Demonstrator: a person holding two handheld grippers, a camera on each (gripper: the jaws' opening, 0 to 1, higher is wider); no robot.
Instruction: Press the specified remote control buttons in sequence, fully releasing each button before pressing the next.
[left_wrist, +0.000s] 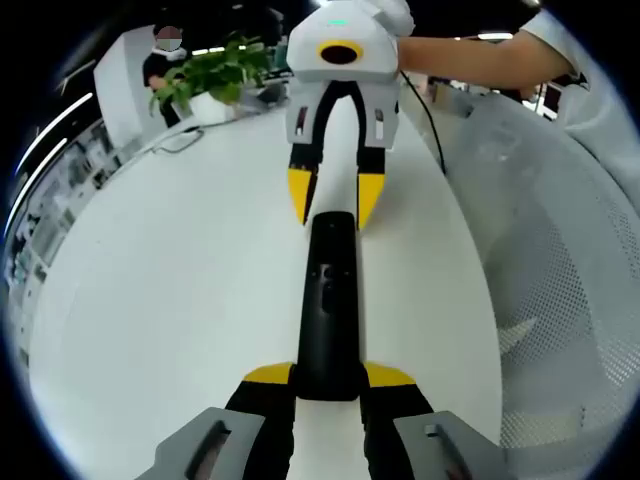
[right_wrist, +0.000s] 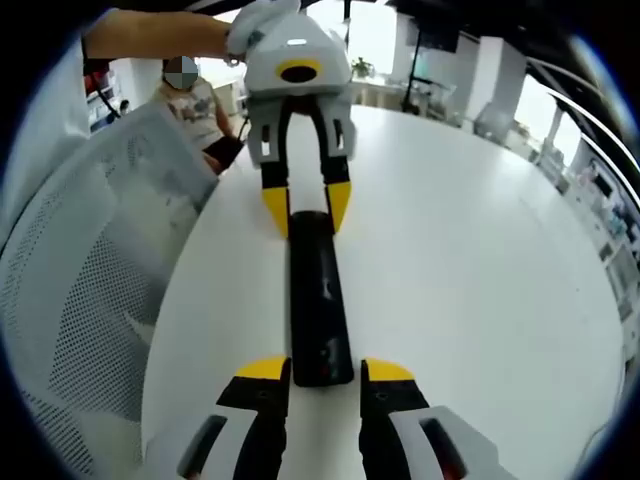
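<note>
Lying flat on the white table (left_wrist: 170, 300), the black remote control (left_wrist: 328, 305) runs lengthwise between our two grippers, and we see it from both ends. In the left gripper view its near end sits between our left gripper's (left_wrist: 328, 375) yellow-tipped jaws, which stand apart just wide enough to bracket the body; tips look close against its sides, but we cannot tell whether they actually clamp it. Small buttons show on the remote's top face near mid-length, too small to read. At the far end, the right gripper (left_wrist: 333, 208) points back at us, its jaws also spread, yellow tips flanking the remote's end, just beside or touching. The right gripper view mirrors this: remote (right_wrist: 318, 295) between our right gripper's (right_wrist: 324, 372) parted jaws at the bottom, left gripper (right_wrist: 305, 207) straddling the far end. Neither tool lifts the remote; it rests on the table. A person's bare forearm (left_wrist: 470, 55) reaches to the right gripper's housing in the left gripper view. White mesh chair back (left_wrist: 560, 260) sits beside the table edge. Potted green plant (left_wrist: 205, 75) stands at the table's far end, well apart from the remote, with a seated person (left_wrist: 160, 60) beyond it.
</note>
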